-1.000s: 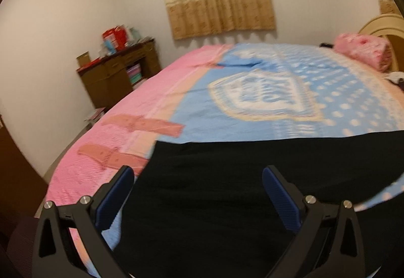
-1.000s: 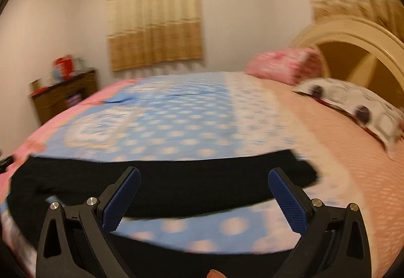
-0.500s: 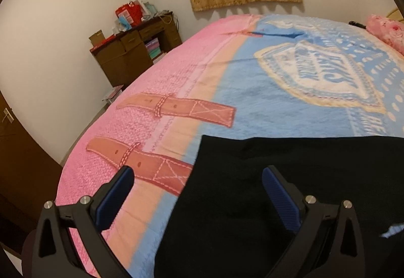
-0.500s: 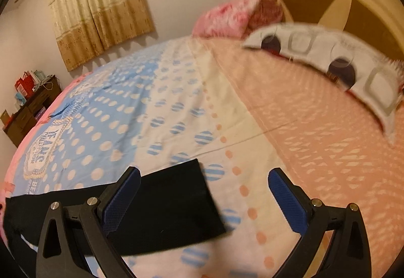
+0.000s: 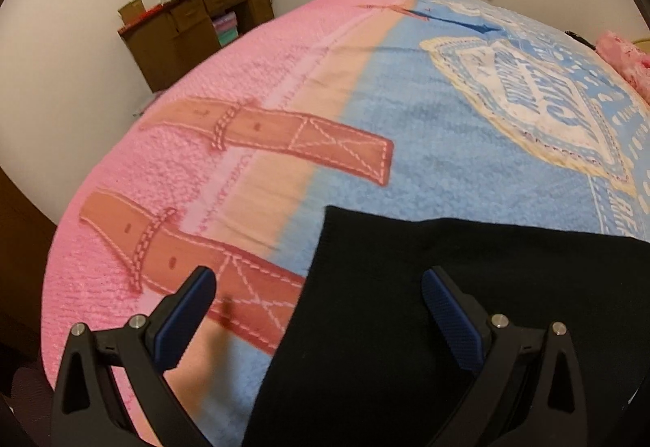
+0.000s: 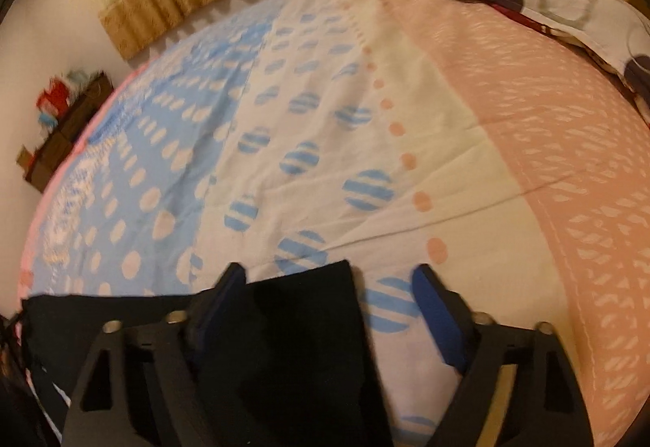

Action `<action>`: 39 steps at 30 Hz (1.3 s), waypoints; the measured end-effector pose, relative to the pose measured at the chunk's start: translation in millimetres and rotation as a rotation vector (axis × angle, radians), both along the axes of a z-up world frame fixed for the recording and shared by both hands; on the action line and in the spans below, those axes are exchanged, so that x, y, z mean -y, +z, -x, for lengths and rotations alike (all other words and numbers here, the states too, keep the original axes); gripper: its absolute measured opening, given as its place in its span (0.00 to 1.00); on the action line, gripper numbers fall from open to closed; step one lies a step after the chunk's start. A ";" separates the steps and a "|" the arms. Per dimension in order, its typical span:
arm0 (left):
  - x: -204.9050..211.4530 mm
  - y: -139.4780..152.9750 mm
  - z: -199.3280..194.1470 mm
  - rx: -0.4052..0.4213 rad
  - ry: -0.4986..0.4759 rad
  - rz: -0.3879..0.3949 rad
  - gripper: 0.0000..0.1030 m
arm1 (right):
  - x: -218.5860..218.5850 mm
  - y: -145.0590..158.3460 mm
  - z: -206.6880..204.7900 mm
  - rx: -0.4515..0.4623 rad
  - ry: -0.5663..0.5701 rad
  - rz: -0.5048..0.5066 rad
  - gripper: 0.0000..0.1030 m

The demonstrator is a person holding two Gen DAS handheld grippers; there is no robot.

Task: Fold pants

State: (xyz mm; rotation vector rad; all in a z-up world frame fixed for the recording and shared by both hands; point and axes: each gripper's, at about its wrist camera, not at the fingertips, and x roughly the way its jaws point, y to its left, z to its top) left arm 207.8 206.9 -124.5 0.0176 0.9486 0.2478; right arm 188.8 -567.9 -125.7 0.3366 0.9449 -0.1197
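Pants [image 5: 467, 305]: black, laid flat across the near part of the bed [image 5: 406, 114], no completed fold evident.
Left gripper [image 5: 317, 309]: jaws wide apart, straddling one end's edge, holding nothing.
Right gripper [image 6: 329, 296]: jaws closing, the other end's corner between them, not yet pinched.
Remaining, by judgement: grasp both ends and begin folding.

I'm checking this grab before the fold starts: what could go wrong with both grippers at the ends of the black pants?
The right gripper is closing with only the corner of the black pants between its jaws, so it may pinch just an edge and slip. The left gripper is open astride the pants' side edge, and could catch the bedspread too. A loose grip at either end might skew the fold.
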 end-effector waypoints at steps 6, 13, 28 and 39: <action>-9.3 -3.8 -6.2 -0.035 -0.028 0.073 1.00 | -1.4 -2.3 -2.5 -0.004 0.018 0.025 0.49; -6.5 3.2 -25.7 -0.040 -0.069 0.058 0.96 | -0.7 -5.1 -3.6 -0.004 0.036 0.022 0.27; 19.1 2.0 -37.3 -0.047 -0.207 0.073 0.17 | -5.3 -6.0 -7.7 0.010 0.056 0.041 0.10; 7.5 55.6 3.4 0.105 -0.212 0.124 0.14 | -9.3 37.2 30.0 0.149 0.037 0.064 0.07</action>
